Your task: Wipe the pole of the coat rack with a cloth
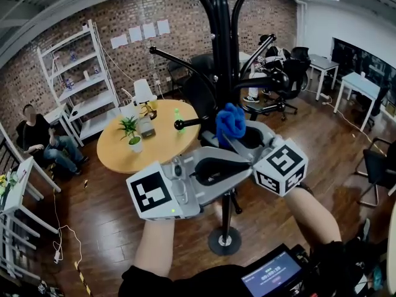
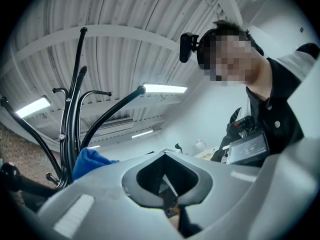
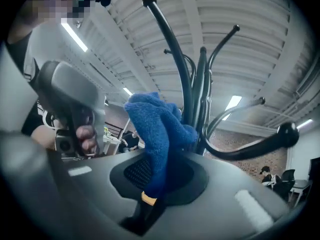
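A: Status on the cloth?

B: One blue cloth (image 3: 155, 139), terry-looking. The right gripper (image 3: 147, 199) is clamped on its lower end, with most of it bunched loose above the jaws. It sits right at the coat rack pole (image 1: 221, 54), about mid-height, just below where the hook arms (image 1: 185, 64) branch off. Looks like it's touching the pole, but I can't confirm that.

A: Left side?

B: Left gripper (image 2: 169, 201) has its jaws together with nothing in them. It's parked just short of the pole, beside the right one.

A: Handling?

B: Cloth is soft and light, so it'll flop and fold. Current hold at one end is fine, but I'd wrap the free bunch round the pole so it doesn't just skim one face. Pole is stiff, glossy black metal, probably slick. The rack stands on a single round base (image 1: 224, 241) straight below, so a hard sideways push could rock it. I'd steady the pole with the left if needed.

A: Counts?

B: One cloth, one rack, one pole, two grippers. Several hook arms with knob tips, but they overlap, so no clean count.
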Motion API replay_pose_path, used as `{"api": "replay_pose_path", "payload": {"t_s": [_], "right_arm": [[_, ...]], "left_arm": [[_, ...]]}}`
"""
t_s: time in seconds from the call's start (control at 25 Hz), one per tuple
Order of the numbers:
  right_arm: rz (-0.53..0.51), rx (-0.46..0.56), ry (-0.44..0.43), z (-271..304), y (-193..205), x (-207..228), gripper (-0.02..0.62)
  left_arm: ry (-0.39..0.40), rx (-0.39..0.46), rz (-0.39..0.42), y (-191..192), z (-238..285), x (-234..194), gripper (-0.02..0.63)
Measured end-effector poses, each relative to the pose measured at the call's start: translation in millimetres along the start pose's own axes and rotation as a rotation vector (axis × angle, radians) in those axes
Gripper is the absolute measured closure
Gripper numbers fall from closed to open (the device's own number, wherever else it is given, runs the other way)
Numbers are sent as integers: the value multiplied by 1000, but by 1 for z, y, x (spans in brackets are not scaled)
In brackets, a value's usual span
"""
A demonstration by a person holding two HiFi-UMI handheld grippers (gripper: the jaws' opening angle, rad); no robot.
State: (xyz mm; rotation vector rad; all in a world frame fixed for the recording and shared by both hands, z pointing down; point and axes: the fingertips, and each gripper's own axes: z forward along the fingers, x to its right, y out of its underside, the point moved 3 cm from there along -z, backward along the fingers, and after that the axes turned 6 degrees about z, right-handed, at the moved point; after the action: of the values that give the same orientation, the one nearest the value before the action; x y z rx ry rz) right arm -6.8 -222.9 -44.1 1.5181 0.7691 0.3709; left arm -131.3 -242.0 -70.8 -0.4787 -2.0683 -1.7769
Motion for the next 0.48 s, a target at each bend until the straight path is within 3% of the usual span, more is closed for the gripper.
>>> {"api": "replay_pose_path", "payload": {"t_s": [0.48], "right_arm": [[127, -271, -47, -9, 124, -21, 546]], "left_arm": [[-9, 3, -38, 16, -9, 1, 603]]}}
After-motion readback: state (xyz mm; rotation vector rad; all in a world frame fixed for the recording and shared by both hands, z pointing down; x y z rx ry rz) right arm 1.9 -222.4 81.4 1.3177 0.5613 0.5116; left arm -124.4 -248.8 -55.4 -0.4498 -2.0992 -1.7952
